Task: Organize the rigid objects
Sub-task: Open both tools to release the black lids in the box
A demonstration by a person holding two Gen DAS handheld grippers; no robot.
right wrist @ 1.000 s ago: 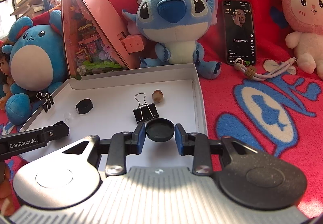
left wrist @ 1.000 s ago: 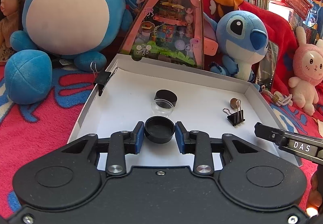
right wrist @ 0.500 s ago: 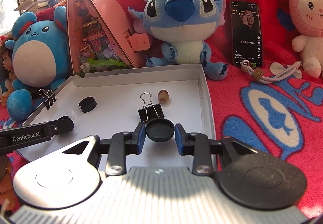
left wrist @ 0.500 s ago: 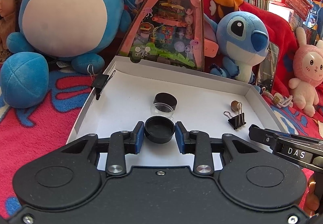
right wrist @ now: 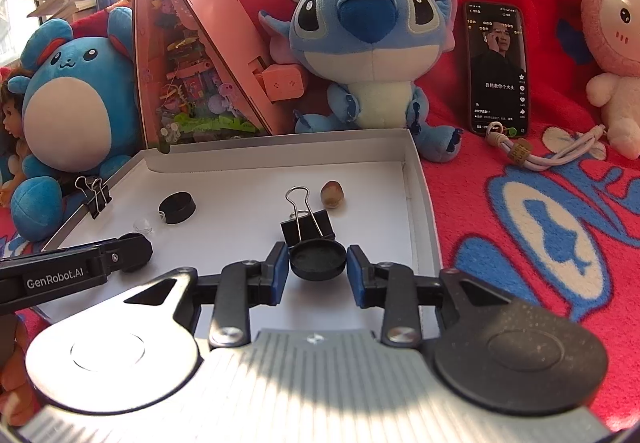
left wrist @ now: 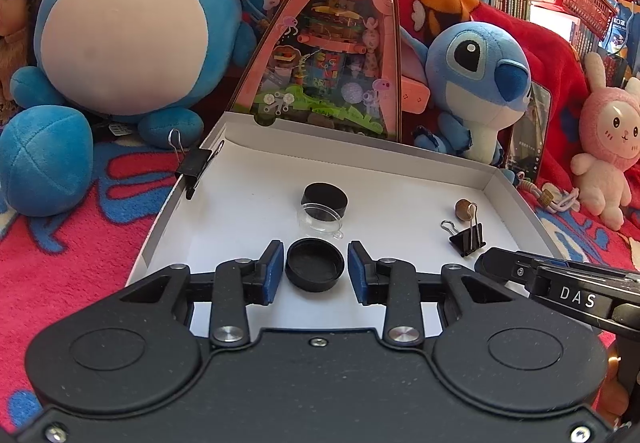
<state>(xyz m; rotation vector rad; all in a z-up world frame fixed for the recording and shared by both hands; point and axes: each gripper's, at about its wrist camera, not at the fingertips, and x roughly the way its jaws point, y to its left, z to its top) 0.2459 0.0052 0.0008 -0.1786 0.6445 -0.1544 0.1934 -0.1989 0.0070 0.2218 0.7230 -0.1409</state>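
Observation:
My left gripper (left wrist: 315, 269) has a round black cap (left wrist: 314, 277) between its blue pads. Its jaws are opening, and a thin gap shows at each side. The cap sits low over the floor of the white box (left wrist: 400, 159). My right gripper (right wrist: 318, 269) is opening the same way around a second black cap (right wrist: 318, 261), just in front of a black binder clip (right wrist: 308, 229). Farther in lie a third black cap (left wrist: 325, 198), a clear lid (left wrist: 320, 219) and a brown nut (right wrist: 332, 194). In each wrist view one finger of the other gripper shows at the edge.
Another binder clip (left wrist: 196, 167) grips the box's left wall. Plush toys, a pink triangular display box (left wrist: 332, 55) and a phone (right wrist: 496, 71) crowd the red blanket behind. A cord strap (right wrist: 532, 155) lies to the right of the box.
Both pairs of jaws have widened slightly, so their pads no longer press the black caps. Neither hand has shifted much.

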